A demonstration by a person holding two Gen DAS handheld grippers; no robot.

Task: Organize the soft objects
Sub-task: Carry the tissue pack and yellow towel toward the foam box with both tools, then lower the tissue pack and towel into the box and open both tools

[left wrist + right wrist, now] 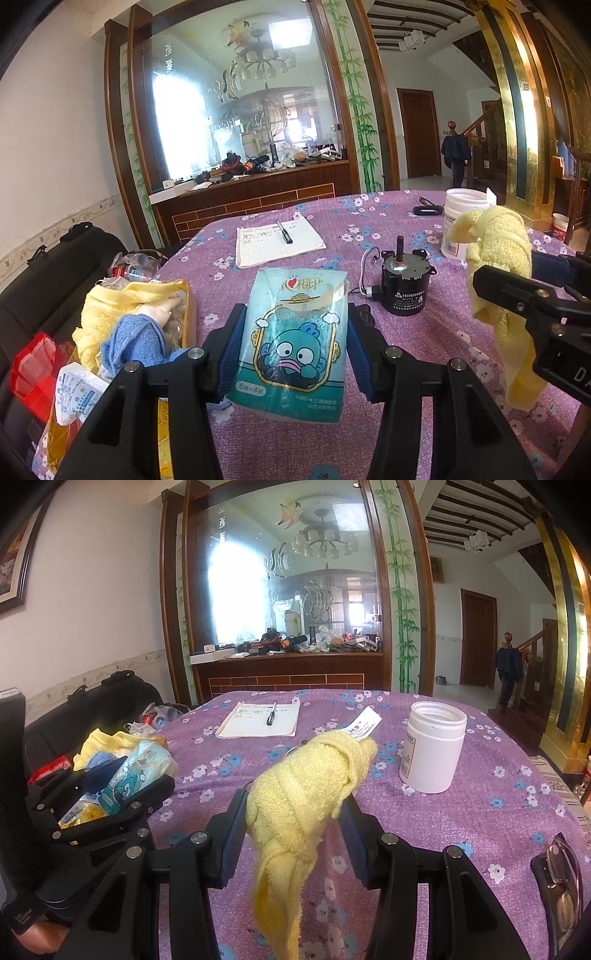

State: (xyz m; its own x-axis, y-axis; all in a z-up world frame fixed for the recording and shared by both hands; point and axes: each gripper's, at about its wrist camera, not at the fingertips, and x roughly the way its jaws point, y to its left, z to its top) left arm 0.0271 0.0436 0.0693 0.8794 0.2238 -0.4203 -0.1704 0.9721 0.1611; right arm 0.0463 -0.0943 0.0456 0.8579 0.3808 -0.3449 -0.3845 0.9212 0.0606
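Left tongs point(295, 332): clamped on tissue pack point(291, 343), above table point(406, 332).
Right tongs point(291, 812): gripping yellow towel point(295, 801).
Left view only: motor point(402, 284), 1 o'clock.
Right view only: glasses point(561, 871), 3 o'clock edge.
Open room: 12 o'clock, before notebook point(258, 720).

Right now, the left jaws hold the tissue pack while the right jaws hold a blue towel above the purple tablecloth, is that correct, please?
Not quite: the towel in the right gripper is yellow, not blue, as the right wrist view shows. The left gripper does hold the tissue pack above the purple tablecloth.
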